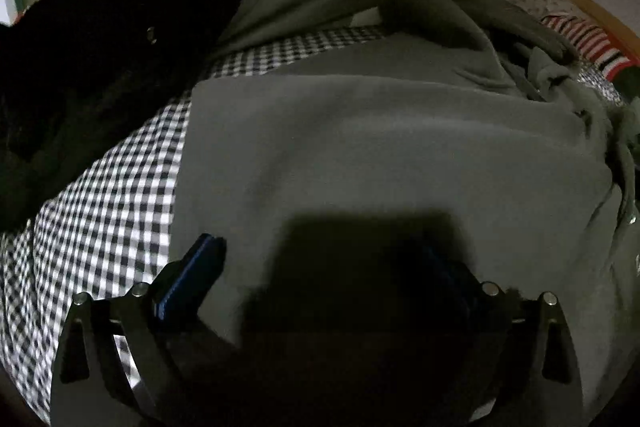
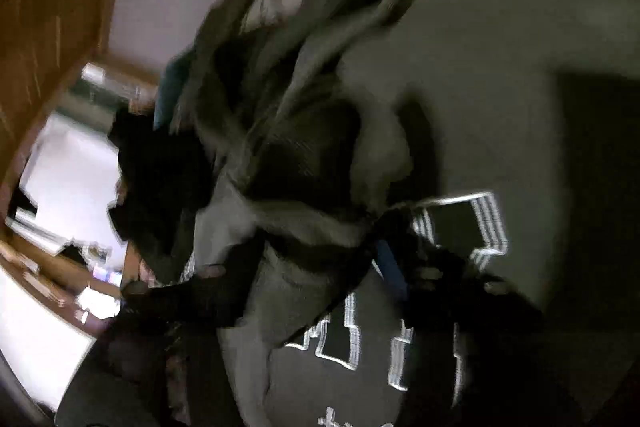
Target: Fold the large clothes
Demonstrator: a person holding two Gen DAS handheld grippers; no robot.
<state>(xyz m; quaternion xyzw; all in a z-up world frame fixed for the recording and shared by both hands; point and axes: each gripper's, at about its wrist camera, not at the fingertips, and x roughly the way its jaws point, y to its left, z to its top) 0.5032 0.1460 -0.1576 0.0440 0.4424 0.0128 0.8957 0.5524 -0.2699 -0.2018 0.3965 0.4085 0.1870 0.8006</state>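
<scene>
Left wrist: black garment [image 1: 100,47] beside grey garment [image 1: 380,147].

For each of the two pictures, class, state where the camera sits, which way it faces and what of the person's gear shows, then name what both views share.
Left wrist: on the left gripper, angled down over the grey-green garment on the checked cover; open fingers at the bottom.
Right wrist: on the right gripper, rolled and blurred, facing bunched cloth and white block lettering; dark fingers show.
Shared: the grey-green garment.
</scene>
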